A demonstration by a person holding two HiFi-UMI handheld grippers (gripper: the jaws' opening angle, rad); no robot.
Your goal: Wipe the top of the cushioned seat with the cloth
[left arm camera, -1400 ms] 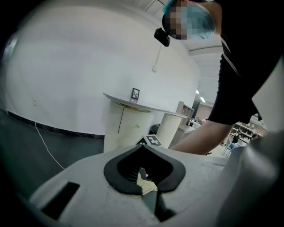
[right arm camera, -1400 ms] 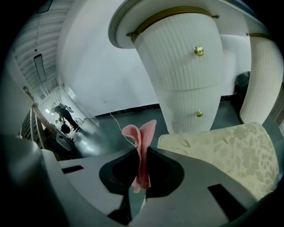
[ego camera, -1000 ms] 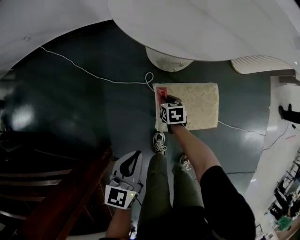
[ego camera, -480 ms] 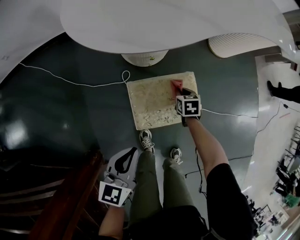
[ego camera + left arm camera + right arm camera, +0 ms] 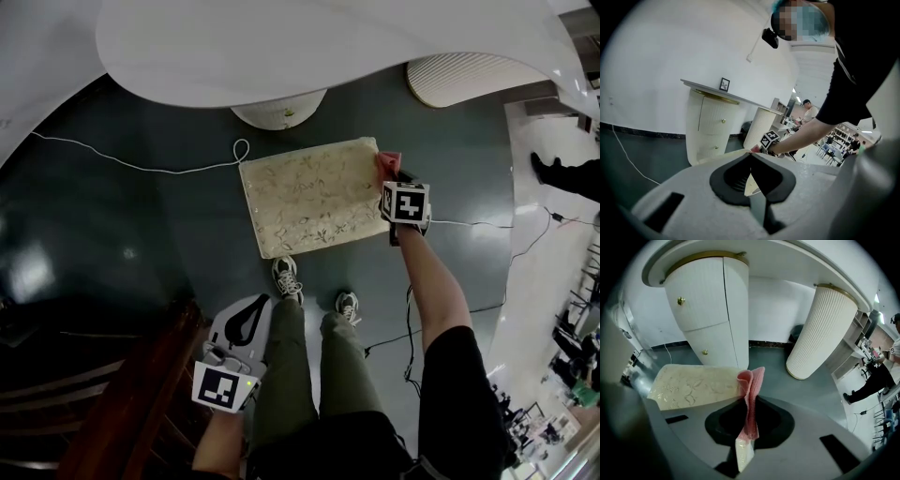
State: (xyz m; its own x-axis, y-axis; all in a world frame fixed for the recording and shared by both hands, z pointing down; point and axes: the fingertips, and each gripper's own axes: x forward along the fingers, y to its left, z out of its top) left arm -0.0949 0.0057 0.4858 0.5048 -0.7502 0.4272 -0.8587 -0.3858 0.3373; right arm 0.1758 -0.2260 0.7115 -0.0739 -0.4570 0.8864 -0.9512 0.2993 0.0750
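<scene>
Right gripper (image 5: 749, 397) jaws pinch a pink ribbed cloth (image 5: 751, 380) that pokes past the tips. The cream floral cushioned seat (image 5: 693, 385) is just left of them. Left gripper (image 5: 751, 158) jaws are pressed together, empty.

- We see a dark, glossy grey-green floor (image 5: 141, 225), with a pale patch of reflected light (image 5: 28, 272) at its left.
- A thin white cable (image 5: 141, 168) trails across it and ends in a loop.
- A curved white countertop (image 5: 309, 47) overhangs the floor.
- Beneath it stand a white cabinet (image 5: 710, 310) with gold knobs and a ribbed white column (image 5: 820, 333).
- The wall (image 5: 656, 61) is white, with a dark skirting (image 5: 647, 133).
- A small framed picture (image 5: 724, 84) stands on the countertop.
- Dark wooden furniture (image 5: 122, 394) fills the lower left.
</scene>
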